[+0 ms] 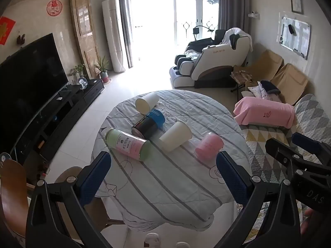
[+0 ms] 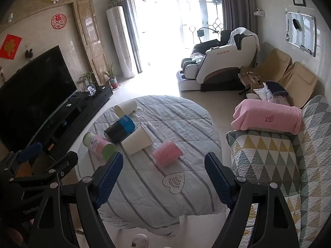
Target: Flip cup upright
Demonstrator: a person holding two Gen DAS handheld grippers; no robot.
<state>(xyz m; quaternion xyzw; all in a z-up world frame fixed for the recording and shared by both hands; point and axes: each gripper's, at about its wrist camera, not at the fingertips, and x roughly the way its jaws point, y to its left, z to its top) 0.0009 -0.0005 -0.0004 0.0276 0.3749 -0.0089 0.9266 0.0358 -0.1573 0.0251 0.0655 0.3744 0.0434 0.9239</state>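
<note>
Five cups are seen lying on their sides on the striped cloth (image 1: 165,186) of a round table. "VIVA" is printed on a pink towel (image 2: 266,117) beside the table; "DAS" is read on the right gripper (image 2: 163,167) body in the left view. The pink cup (image 1: 209,146) lies just ahead of the left gripper (image 1: 163,165), nearest both grippers. The white cup (image 1: 175,136), black-and-blue cup (image 1: 149,124) and green-pink cup (image 1: 128,144) lie beyond. Both grippers are held spread wide, grasping nothing.
</note>
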